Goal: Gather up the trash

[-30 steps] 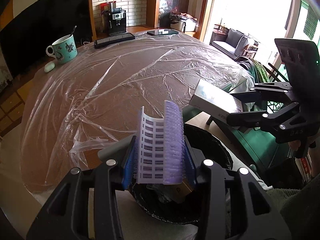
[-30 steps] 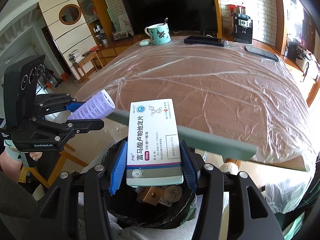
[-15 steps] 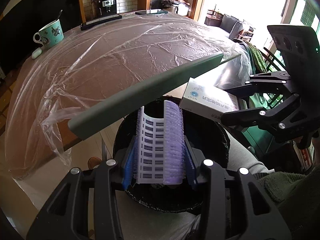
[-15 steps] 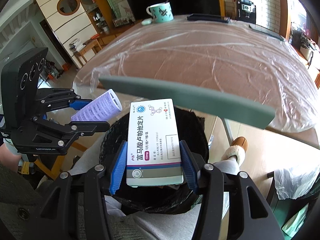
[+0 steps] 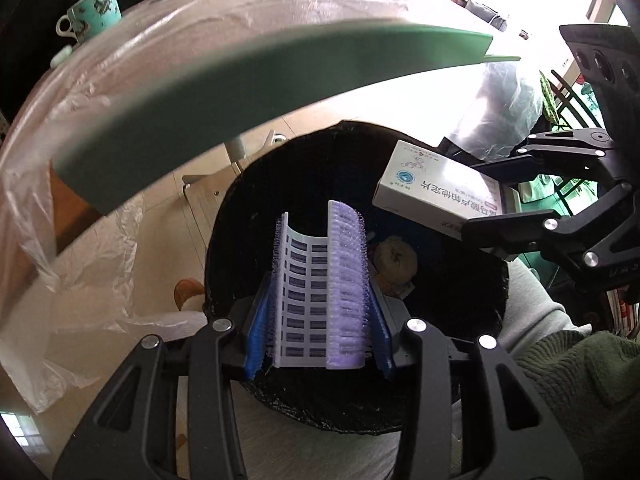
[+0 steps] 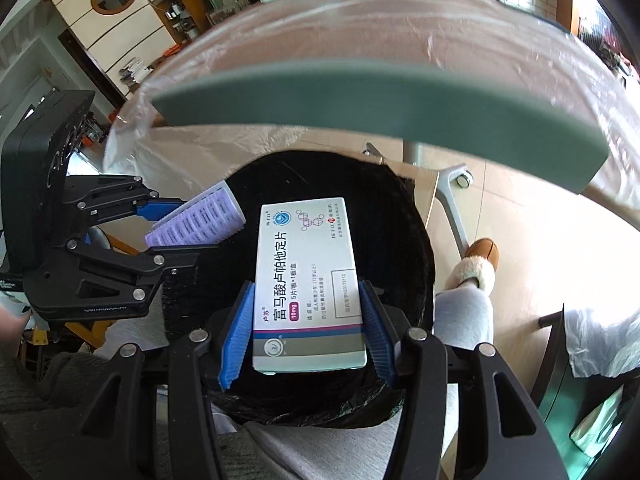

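Note:
My left gripper is shut on a lilac hair roller, held over the mouth of a black-lined trash bin. My right gripper is shut on a white medicine box with Chinese print, also over the bin. In the left wrist view the box and right gripper hang at the bin's right rim. In the right wrist view the roller and left gripper are at the bin's left rim. Crumpled trash lies inside.
The green table edge with its clear plastic cover overhangs the far side of the bin. A teal mug stands on the table. A person's slippered foot and grey-trousered leg are beside the bin.
Both grippers have dropped below the table edge and tilted down over the bin, each still holding its item.

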The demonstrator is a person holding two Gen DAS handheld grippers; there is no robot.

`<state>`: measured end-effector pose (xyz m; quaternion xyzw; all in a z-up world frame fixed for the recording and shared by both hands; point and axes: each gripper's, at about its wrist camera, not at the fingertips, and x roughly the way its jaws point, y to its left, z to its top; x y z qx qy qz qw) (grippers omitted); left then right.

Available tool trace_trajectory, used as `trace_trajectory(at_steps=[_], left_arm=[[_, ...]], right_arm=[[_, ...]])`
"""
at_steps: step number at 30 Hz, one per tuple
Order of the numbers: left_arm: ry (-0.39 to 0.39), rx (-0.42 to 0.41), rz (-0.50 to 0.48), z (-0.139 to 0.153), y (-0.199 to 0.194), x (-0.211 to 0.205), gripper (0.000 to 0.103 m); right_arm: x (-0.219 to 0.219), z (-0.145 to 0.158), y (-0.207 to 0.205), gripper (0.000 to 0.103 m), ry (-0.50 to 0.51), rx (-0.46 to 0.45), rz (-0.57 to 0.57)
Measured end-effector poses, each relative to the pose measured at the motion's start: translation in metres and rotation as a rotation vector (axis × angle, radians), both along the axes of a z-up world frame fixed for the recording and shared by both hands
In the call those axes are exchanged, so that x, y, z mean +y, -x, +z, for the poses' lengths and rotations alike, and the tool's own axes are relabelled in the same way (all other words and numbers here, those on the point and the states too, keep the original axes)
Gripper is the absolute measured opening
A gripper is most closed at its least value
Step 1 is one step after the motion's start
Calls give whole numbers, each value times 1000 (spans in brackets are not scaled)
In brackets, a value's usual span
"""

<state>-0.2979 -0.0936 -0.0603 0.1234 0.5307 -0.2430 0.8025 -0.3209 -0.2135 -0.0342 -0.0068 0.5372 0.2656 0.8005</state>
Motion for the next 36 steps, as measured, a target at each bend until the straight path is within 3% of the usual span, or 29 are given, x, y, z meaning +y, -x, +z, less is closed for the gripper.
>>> trace_trajectory(at_steps=[10, 12, 14, 18, 21, 23, 26, 28, 29, 33, 36], left_arm=[[-8, 35, 32, -22, -8, 3, 44], [-12, 42, 37, -25, -9, 3, 53], [-19, 28, 45, -27, -8, 2, 72], [-29, 17, 51, -23, -5, 5, 72], [13, -10, 66, 5, -2, 10, 72], [94, -66, 64, 46, 0, 16, 75], [145, -222, 93, 101, -9, 26, 101], [167, -344, 153, 134, -31, 37, 101], [168, -366, 180, 141, -44, 41, 101], [185, -359, 318, 148, -125, 60, 101], [136, -341, 416, 135, -186, 71, 101]], right_arm=[[1, -25, -5, 52, 14, 43, -26], [-2, -29, -7, 53, 7, 54, -40], [-4, -31, -7, 66, -2, 62, -54], [-8, -23, -4, 70, 9, 44, -66], [-15, 6, 0, 71, -18, 3, -61], [-20, 40, 0, 82, -43, -81, -58], [-35, 91, -17, 99, -62, -241, -103], [-46, 113, -38, 99, -50, -321, -151], [-52, 120, -53, 99, -33, -348, -184], [-78, 124, -133, 99, 18, -379, -320], [-93, 110, -191, 99, 89, -358, -396]])
